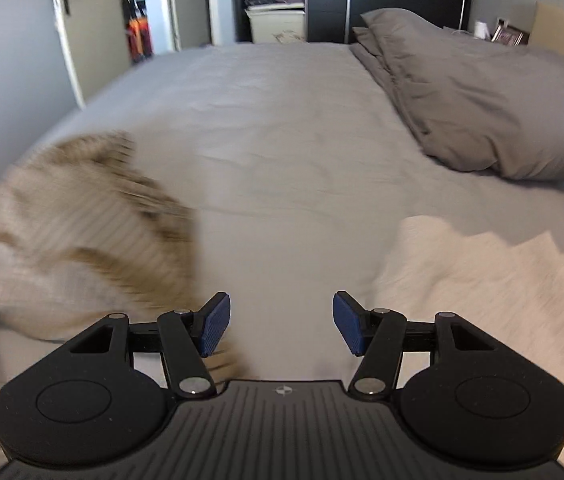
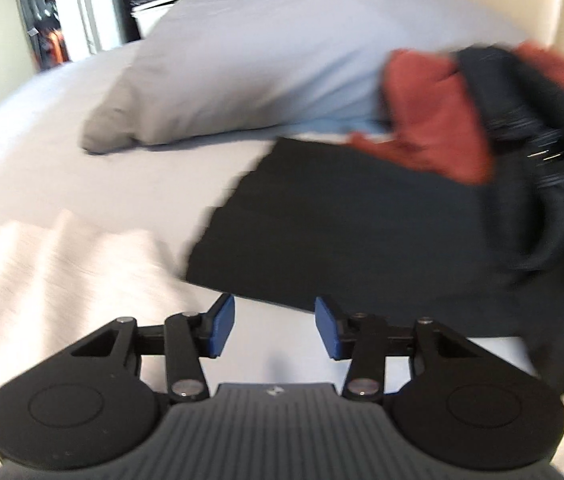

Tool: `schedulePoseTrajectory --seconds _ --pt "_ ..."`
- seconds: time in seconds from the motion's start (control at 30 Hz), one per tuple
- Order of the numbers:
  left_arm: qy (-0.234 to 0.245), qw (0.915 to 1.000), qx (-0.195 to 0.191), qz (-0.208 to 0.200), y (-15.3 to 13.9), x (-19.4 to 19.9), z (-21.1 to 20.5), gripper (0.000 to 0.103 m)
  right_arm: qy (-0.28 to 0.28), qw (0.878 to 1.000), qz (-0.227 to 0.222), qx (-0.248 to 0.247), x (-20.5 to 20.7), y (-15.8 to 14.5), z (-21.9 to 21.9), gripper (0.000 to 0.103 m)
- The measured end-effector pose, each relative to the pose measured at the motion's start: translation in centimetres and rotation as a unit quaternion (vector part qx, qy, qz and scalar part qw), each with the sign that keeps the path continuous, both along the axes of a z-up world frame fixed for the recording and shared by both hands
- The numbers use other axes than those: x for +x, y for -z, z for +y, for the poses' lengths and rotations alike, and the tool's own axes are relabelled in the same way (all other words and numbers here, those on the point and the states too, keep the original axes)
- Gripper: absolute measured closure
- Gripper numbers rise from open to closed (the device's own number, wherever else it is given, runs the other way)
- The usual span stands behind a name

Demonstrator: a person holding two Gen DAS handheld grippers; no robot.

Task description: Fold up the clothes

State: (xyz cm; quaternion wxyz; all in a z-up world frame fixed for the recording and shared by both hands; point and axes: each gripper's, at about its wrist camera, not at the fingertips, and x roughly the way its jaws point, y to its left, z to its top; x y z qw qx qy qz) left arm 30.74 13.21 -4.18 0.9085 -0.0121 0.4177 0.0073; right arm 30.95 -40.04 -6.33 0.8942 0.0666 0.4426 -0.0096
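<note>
left tongs [image 1: 280, 322] hung wide apart, nothing between the pads | right tongs [image 2: 275, 326] also released, empty | white garment [image 1: 481, 280] lay on the bed [image 1: 282, 120] between both | striped beige garment [image 1: 74, 232] off left, blurry | black folded garment [image 2: 341, 220] right, red one [image 2: 433, 120] behind it by the pillow [image 2: 262, 60]

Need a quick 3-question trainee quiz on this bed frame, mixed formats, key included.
1. True or false: the left hand-held gripper holds cloth between its pads.
2. In the right wrist view, what lies directly ahead of the right hand-held gripper? A) folded dark garment B) grey pillow C) striped beige garment
3. Fill in: a rust-red garment lies at the far end of the ____ garment.

Key: 1 false, the jaws are open over bare bed sheet. 2 A, the folded dark garment. 3 dark.
</note>
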Motion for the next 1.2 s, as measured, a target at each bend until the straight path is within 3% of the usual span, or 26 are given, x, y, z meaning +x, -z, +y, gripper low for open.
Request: schedulePoseTrajectory --seconds 0.13,0.27,0.33,0.4,0.43,0.5,0.6,0.7,0.8,0.93,1.0,1.2 --pt "0.002 0.9984 -0.052 0.022 3.7 3.6 -1.8 0.048 -0.005 0.998 0.012 0.067 3.6 2.8 2.4 0.055" --pt "0.011 0.9965 -0.071 0.042 6.5 5.5 -3.2 0.05 -0.007 0.993 0.036 0.114 6.6 5.7 3.7 0.056" --pt "0.022 0.9955 -0.077 0.05 7.6 5.9 -3.8 0.052 -0.015 0.99 0.047 0.13 7.2 6.8 4.4 0.061" --pt "0.034 0.9955 -0.076 0.046 8.3 5.8 -4.5 0.056 -0.028 0.993 0.041 0.111 7.1 7.1 5.4 0.071" --pt "0.043 0.996 -0.067 0.039 8.5 5.6 -4.8 0.063 -0.04 0.994 0.03 0.096 6.9 6.9 5.9 0.08" --pt "0.06 0.9958 -0.062 0.029 8.4 5.4 -5.4 0.082 -0.062 0.996 -0.001 0.058 6.0 6.0 6.9 0.086" --pt "0.065 0.9967 -0.043 0.023 7.9 4.9 -6.2 0.083 -0.139 0.987 -0.08 -0.035 2.6 3.3 10.4 0.09" --pt "0.068 0.997 -0.032 0.021 7.8 4.7 -6.6 0.083 -0.229 0.959 -0.13 -0.101 -1.9 1.5 15.0 0.09" --pt "0.063 0.9973 -0.033 0.021 7.7 4.8 -6.9 0.083 -0.286 0.947 -0.114 -0.096 -4.9 2.1 18.3 0.087" --pt "0.061 0.9973 -0.03 0.026 7.4 4.6 -7.0 0.083 -0.306 0.944 -0.09 -0.088 -6.5 4.2 19.9 0.083" --pt "0.064 0.9971 -0.028 0.028 7.2 4.5 -7.0 0.083 -0.306 0.945 -0.084 -0.079 -6.8 4.3 19.7 0.06" --pt "0.068 0.9969 -0.026 0.028 7.1 4.4 -6.9 0.083 -0.275 0.953 -0.116 -0.056 -7.0 1.9 16.7 0.059"
